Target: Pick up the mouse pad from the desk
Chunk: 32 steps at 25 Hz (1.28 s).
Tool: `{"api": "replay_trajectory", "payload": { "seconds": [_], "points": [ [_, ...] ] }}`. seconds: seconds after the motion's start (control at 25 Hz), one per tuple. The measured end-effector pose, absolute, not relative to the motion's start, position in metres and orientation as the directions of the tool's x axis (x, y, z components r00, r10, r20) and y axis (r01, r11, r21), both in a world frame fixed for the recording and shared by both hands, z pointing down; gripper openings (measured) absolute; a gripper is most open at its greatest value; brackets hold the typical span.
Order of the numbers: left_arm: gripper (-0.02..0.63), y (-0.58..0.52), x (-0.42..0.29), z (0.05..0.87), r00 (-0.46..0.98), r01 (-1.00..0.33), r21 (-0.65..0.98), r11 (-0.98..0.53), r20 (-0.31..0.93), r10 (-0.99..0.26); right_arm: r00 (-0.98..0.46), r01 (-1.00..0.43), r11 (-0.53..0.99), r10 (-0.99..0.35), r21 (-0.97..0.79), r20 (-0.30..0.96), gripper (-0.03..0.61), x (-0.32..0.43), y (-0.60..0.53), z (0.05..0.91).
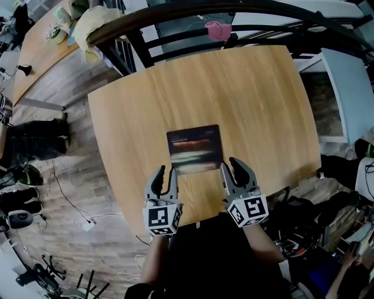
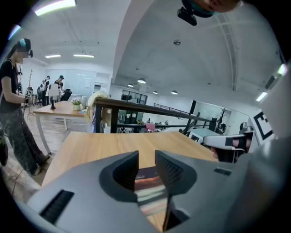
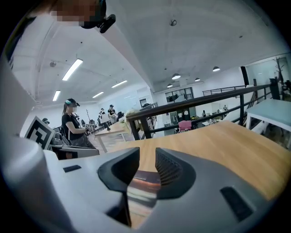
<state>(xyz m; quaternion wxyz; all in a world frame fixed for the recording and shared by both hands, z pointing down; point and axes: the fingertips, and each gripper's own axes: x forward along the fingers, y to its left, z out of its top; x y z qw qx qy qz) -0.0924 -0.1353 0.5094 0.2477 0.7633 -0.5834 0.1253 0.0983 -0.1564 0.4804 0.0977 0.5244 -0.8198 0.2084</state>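
An open office is spreading out around a light wooden tabletop, with a dark railing running along its far side and a second wooden desk standing off to the far left. The wearer's dark clothing is covering the near edge of the tabletop in the head view. The near part of the mouse pad is smearing into pale blurred bands there, so its print is staying unreadable. In each gripper view the grey jaws are blocking most of the pad, leaving only a strip showing through the gap. There is one mouse pad, dark and rectangular, and it is the only thing lying on this tabletop; two claws are working over it. The pad is lying flat near the middle of the tabletop, towards the near side. The left claw is hovering just beside its near left corner and the right claw just beside its near right corner; whether either is touching the pad cannot be told. The left claw is standing released, its jaws parted with the mouse pad showing beyond them, ungripped. The right claw is likewise standing released, framing the mouse pad without pressing on it.
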Motion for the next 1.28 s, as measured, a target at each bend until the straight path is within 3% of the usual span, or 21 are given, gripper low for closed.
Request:
{"api": "replay_trajectory", "payload": {
  "seconds": [0.28,0.84,1.28],
  "points": [
    [0.195,-0.16,-0.084,0.58,0.303,-0.949,0.262,-0.178,0.586,-0.751,-0.412,-0.91,0.319,-0.759,-0.264,0.504,0.176,0.106,-0.186,0.556],
    [0.249,-0.177,-0.073,0.701,0.317,-0.945,0.306,-0.117,0.765,-0.56,-0.402,-0.915,0.275,-0.561,-0.295,0.724,0.212,0.113,-0.211,0.696],
    [0.261,-0.181,-0.08,0.731,0.293,-0.954,0.285,-0.094,0.819,-0.494,-0.345,-0.936,0.241,-0.475,-0.257,0.81,0.232,0.111,-0.213,0.739]
  ]
}}
